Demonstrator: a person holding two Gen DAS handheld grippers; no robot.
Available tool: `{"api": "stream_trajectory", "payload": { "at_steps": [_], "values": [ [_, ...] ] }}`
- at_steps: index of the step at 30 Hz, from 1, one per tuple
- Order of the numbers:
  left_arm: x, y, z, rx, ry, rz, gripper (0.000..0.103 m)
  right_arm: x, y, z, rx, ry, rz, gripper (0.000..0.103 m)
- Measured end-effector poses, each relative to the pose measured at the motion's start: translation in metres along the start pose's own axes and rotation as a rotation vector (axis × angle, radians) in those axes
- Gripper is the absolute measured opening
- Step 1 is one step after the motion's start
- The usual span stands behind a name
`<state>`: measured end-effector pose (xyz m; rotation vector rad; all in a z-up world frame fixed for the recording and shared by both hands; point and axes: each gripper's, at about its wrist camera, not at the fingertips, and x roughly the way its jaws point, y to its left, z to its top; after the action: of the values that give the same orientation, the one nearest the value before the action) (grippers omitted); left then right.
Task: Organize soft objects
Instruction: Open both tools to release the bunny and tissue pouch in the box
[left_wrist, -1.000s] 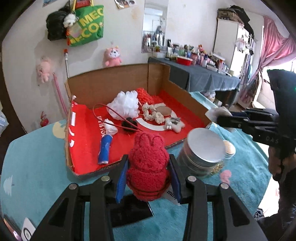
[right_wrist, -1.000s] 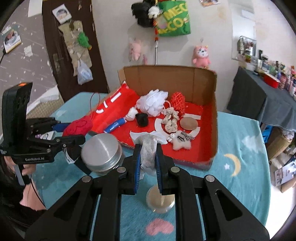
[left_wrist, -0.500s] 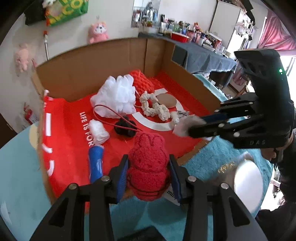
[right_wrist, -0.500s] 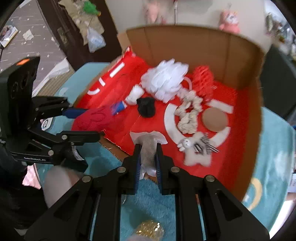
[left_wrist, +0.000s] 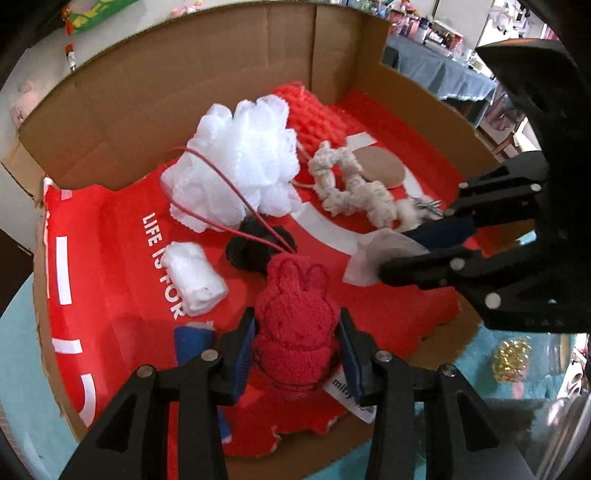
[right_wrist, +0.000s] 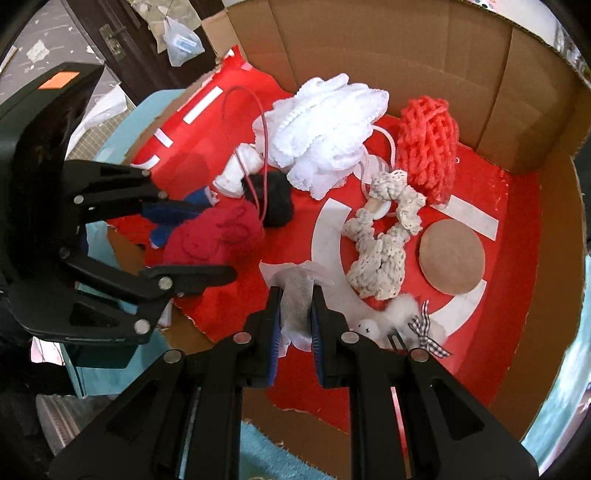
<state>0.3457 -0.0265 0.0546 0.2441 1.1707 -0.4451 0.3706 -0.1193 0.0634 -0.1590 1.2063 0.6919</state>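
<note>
My left gripper (left_wrist: 297, 345) is shut on a red knitted bunny (left_wrist: 297, 321) and holds it over the front of the cardboard box (left_wrist: 155, 74); the bunny also shows in the right wrist view (right_wrist: 218, 236). My right gripper (right_wrist: 295, 314) is shut on a small grey-white pouch (right_wrist: 295, 306) above the box's red lining; the pouch also shows in the left wrist view (left_wrist: 373, 254). The two grippers are side by side over the box.
In the box lie a white mesh puff (left_wrist: 240, 166), an orange knit piece (right_wrist: 428, 140), a cream crochet rope (right_wrist: 384, 240), a brown round pad (right_wrist: 452, 256), a black pom (left_wrist: 255, 247), a white roll (left_wrist: 194, 278), a blue roll (left_wrist: 194, 341) and a white star plush (right_wrist: 391, 321). Teal cloth surrounds the box.
Both grippers moved forward from above the teal tablecloth to over the box interior, each still holding its object. The metal tin has dropped out of view.
</note>
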Motion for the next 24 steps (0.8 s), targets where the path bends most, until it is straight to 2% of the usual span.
{"api": "stream_trajectory", "payload": {
  "at_steps": [13,16,18,24],
  "values": [
    [0.005,0.008,0.004,-0.013,0.022,0.017,0.046,0.016,-0.007,0.008,0.035,0.051,-0.032,0.015],
    [0.007,0.006,0.005,-0.016,0.021,0.022,0.048,0.015,-0.007,0.009,0.045,0.052,-0.033,0.019],
    [0.006,0.008,0.005,-0.022,0.017,0.028,0.056,0.014,-0.004,0.011,0.047,0.043,-0.034,0.019],
    [-0.003,0.012,0.001,-0.044,-0.01,0.034,0.069,0.015,-0.002,0.017,0.055,0.047,-0.057,0.019]
  ]
}}
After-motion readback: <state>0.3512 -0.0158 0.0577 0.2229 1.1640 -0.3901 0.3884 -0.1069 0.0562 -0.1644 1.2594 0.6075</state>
